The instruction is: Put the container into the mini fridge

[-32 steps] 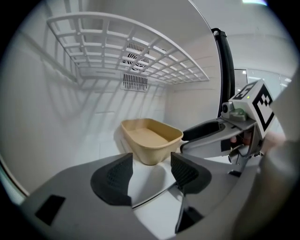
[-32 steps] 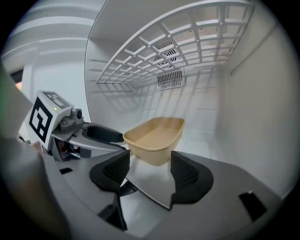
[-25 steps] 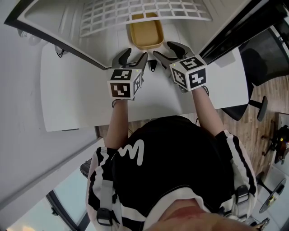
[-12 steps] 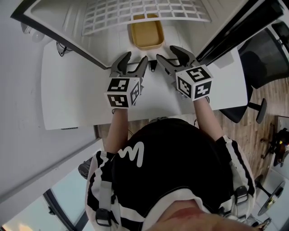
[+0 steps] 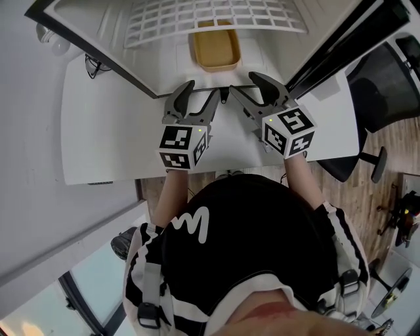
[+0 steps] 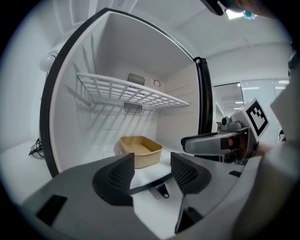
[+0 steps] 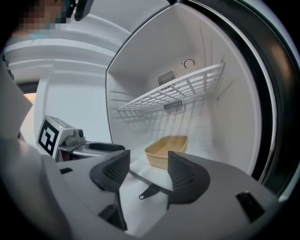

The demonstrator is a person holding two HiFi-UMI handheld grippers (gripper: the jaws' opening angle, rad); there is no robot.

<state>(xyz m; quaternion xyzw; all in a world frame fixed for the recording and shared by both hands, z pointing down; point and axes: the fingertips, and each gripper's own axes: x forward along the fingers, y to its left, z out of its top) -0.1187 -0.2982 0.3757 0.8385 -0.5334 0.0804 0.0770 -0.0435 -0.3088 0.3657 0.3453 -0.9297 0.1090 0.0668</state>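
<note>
The shallow tan plastic container (image 5: 212,50) sits on the floor of the white mini fridge (image 5: 105,29), under its white wire shelf (image 5: 216,16). The left gripper (image 5: 202,92) and right gripper (image 5: 244,84) hang just outside the opening above the white table (image 5: 111,138), jaws apart and empty, with a small dark latch tab (image 5: 224,97) between them.

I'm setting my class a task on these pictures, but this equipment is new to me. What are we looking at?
No robot here: a person holds a two-jaw tool in each hand. One picture comes from a camera on the person's head, looking down; two more cameras ride on the tools. The left hand-held gripper and right hand-held gripper are both open and empty. On the white table stands an open mini fridge; a tan container sits on its floor, under a wire shelf.
</note>
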